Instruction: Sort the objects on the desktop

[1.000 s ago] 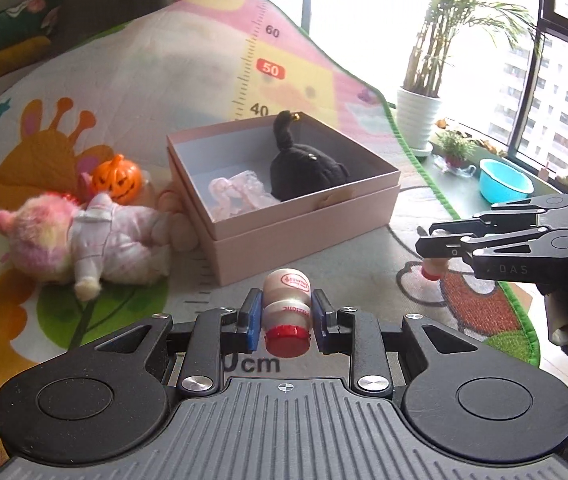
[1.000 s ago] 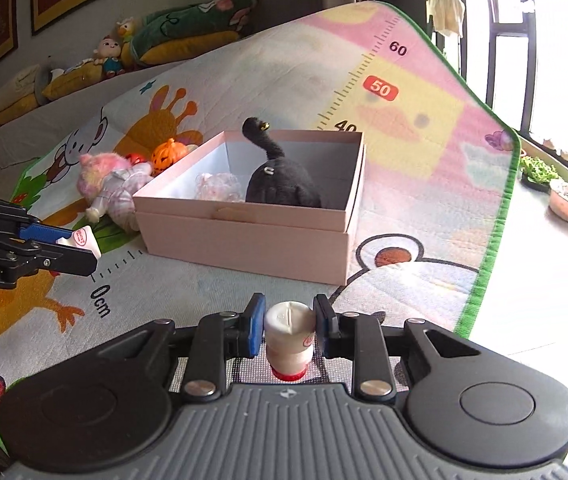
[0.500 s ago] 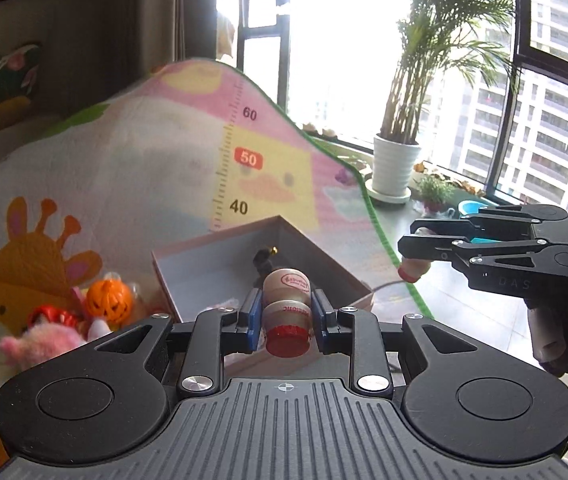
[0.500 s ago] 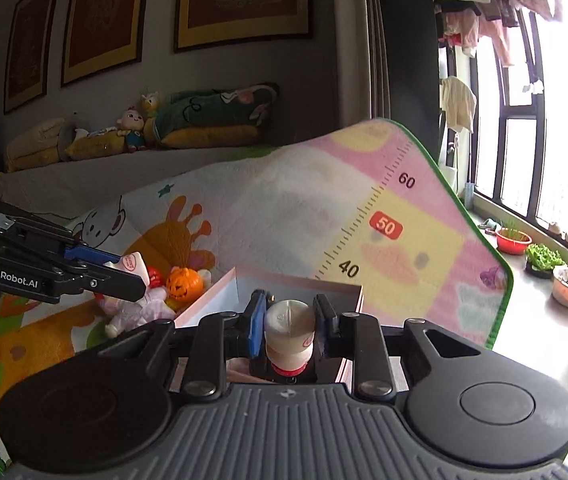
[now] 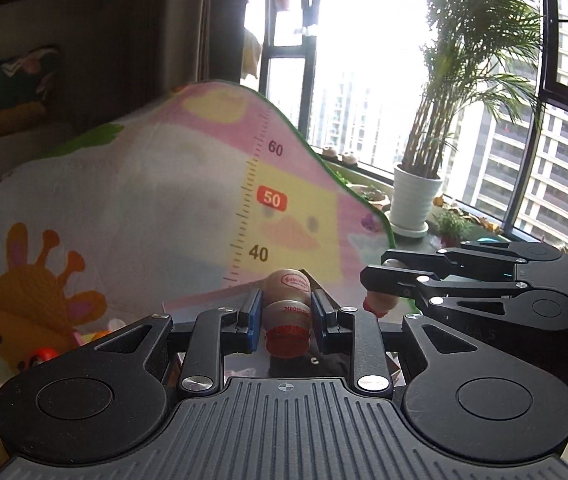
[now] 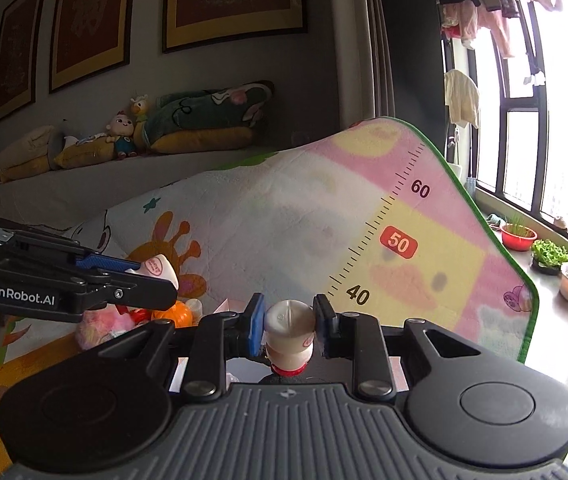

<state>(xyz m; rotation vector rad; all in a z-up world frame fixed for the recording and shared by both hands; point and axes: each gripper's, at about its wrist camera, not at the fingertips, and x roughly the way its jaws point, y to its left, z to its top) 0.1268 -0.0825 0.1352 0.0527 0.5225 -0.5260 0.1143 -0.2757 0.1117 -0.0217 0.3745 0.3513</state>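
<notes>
Small yogurt-drink bottles are what I am sorting, and I am holding two of them at this moment. My left gripper is squeezing one small bottle between its blue pads, narrow around the body, with the red foil cap turned toward the camera. My right gripper is clamping the second bottle in the same narrow way, and its red cap is pointing down. Each gripper is also showing in the other's view, raised in the air side by side.

Just under both grippers the pink box is lying on the play mat, but my grippers are hiding most of it; only a piece of rim and something dark inside are showing. To the left of the box, an orange pumpkin toy and a pink plush doll are lying on the mat, outside the box.

I am judging the task as partly along: both bottles are in the air over the box and not yet sitting in it, and the pumpkin and doll are out of it too.
</notes>
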